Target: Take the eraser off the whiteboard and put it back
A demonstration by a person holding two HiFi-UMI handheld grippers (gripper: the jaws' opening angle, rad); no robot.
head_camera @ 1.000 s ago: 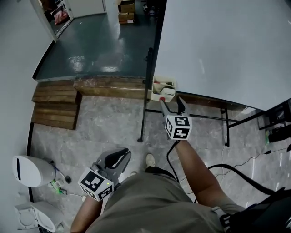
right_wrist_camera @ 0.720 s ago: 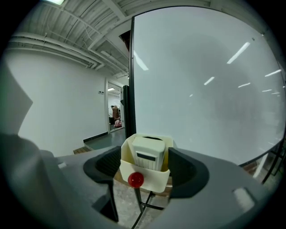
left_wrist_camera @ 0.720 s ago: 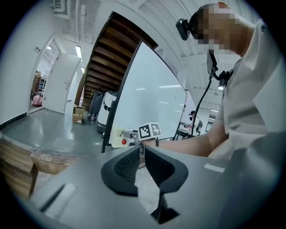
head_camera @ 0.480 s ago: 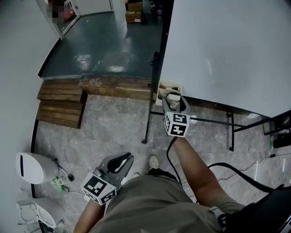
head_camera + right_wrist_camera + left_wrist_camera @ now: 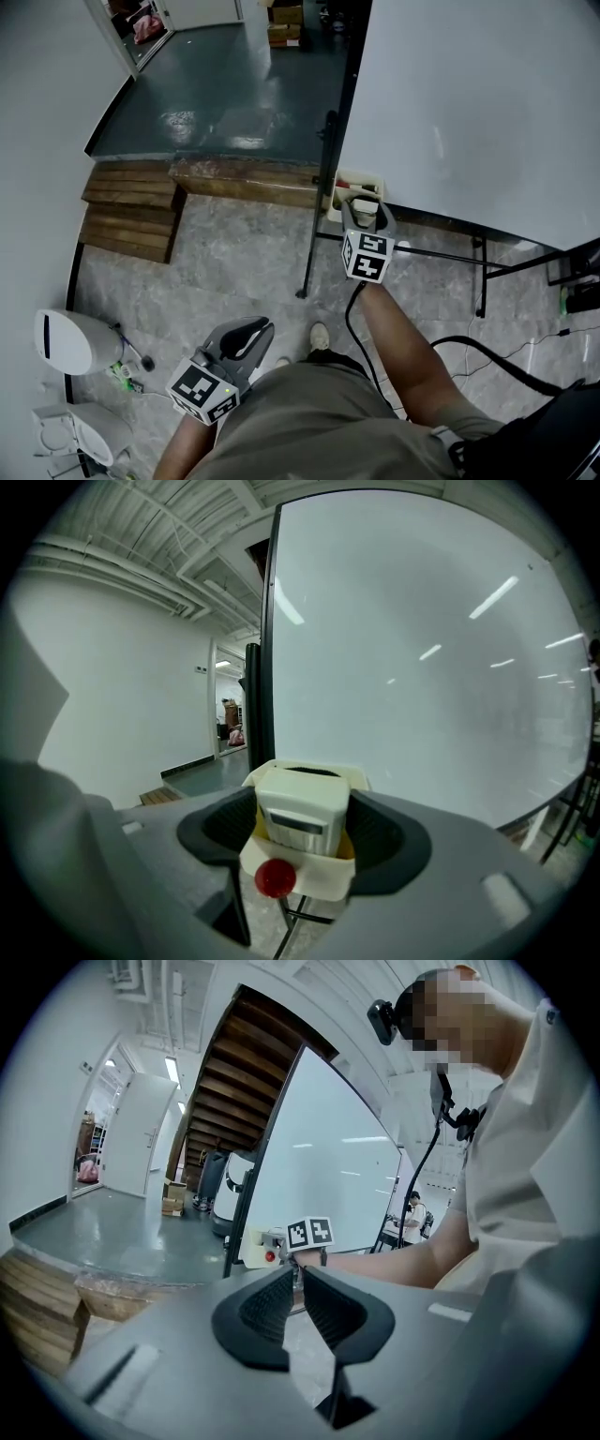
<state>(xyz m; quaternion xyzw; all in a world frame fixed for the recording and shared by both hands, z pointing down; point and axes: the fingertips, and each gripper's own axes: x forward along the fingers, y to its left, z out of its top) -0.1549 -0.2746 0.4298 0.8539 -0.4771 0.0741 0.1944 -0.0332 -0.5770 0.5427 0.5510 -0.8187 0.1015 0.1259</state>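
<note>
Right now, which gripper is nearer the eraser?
Right. The right gripper has its jaws either side of the eraser in its tray; the left gripper hangs low by the person's hip, far from the whiteboard.

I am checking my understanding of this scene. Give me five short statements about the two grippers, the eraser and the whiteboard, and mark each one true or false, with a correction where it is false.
1. The eraser stands between the jaws of the right gripper. True.
2. The left gripper holds a marker. False: its jaws are together, with nothing between them.
3. The eraser sits in a cream tray at the lower corner of the whiteboard. True.
4. The whiteboard is covered with writing. False: its surface is blank; only light reflections show.
5. The left gripper is raised to the whiteboard. False: it is held low, close to the person's body.
</note>
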